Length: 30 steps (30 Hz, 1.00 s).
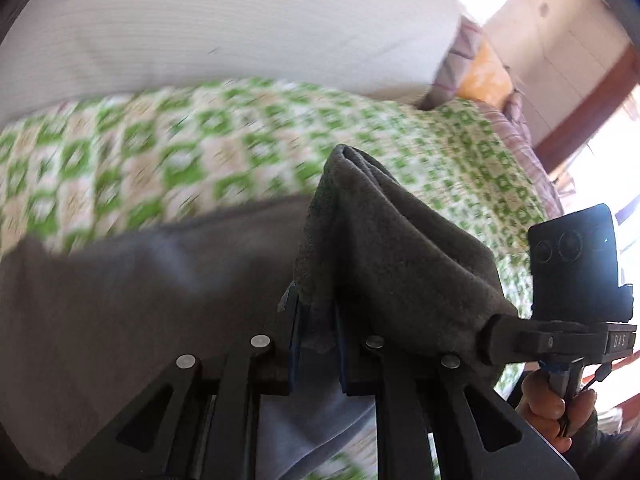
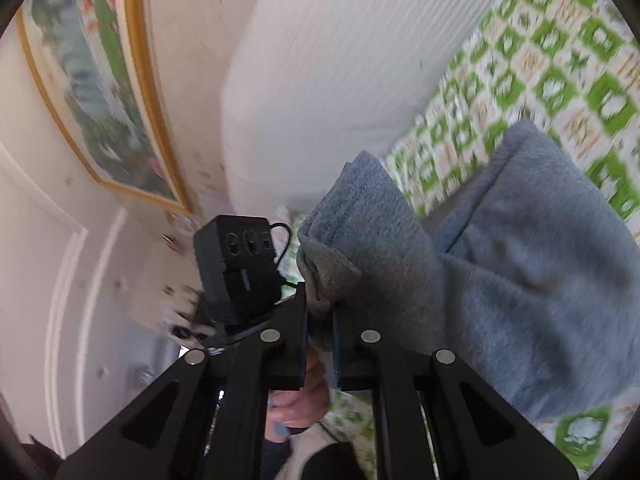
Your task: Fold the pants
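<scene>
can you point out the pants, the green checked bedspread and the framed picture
pants [image 1: 392, 240], left wrist view, on the raised fold
green checked bedspread [image 1: 168, 140], left wrist view, on bare patterned cloth
framed picture [image 2: 100, 92], right wrist view, on the painted middle

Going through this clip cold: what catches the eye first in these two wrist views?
The grey pants stand out: a thick bunched fold is clamped in the left gripper, and another fold in the right gripper, lifted over the green-and-white patterned bedspread. Behind runs a white ribbed headboard or cushion. In the right wrist view a gold-framed picture hangs on the wall at left.
</scene>
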### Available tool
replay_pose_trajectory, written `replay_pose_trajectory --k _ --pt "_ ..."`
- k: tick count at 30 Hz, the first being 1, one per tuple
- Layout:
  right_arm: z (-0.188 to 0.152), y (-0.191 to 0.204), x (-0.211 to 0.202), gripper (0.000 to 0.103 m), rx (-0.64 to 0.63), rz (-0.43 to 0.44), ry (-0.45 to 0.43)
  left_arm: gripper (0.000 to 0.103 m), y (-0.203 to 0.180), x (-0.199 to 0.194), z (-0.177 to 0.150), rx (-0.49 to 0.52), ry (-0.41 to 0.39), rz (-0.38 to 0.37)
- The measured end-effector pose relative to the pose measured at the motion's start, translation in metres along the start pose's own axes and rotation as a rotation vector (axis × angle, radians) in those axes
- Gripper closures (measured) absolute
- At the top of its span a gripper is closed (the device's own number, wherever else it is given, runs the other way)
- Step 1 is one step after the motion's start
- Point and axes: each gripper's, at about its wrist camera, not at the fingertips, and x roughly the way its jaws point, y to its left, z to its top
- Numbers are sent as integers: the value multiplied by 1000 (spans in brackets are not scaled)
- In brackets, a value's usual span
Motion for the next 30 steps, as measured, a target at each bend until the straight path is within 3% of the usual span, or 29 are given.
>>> replay_pose_trajectory --k 3,7,10,11,13,15,19,22,25,26,27,30 --pt "-8 -1 24 92 -32 -59 51 82 26 -10 -19 -39 11 20" --pt "-15 0 48 92 -71 -128 108 82 55 -31 -41 -86 2 90" --pt "-22 -5 67 88 -76 -161 156 81 82 -53 -57 -169 -29 81" --pt "-25 -6 73 85 -80 -176 173 80 87 -58 -61 -190 -40 76" --pt "-29 -6 79 60 -81 -187 200 76 93 -66 -68 -221 -48 76" --pt "-35 -1 81 46 -86 -158 223 71 92 -71 -72 -238 -55 69" --pt "-33 15 72 45 -118 -107 206 62 88 -77 -78 -273 -69 32" --pt "-22 22 58 45 -160 -157 145 55 78 -78 -79 -289 -78 11" --pt "-13 23 44 45 -202 -246 88 33 67 -72 -78 -300 -82 -14" --pt "-9 20 38 46 -207 -286 66 33 63 -65 -77 -298 -71 -1" --pt "-6 16 34 48 -209 -340 46 33 59 -56 -76 -291 -51 12" --pt "-2 -1 35 74 -191 -487 62 37 51 -24 -78 -268 31 75"
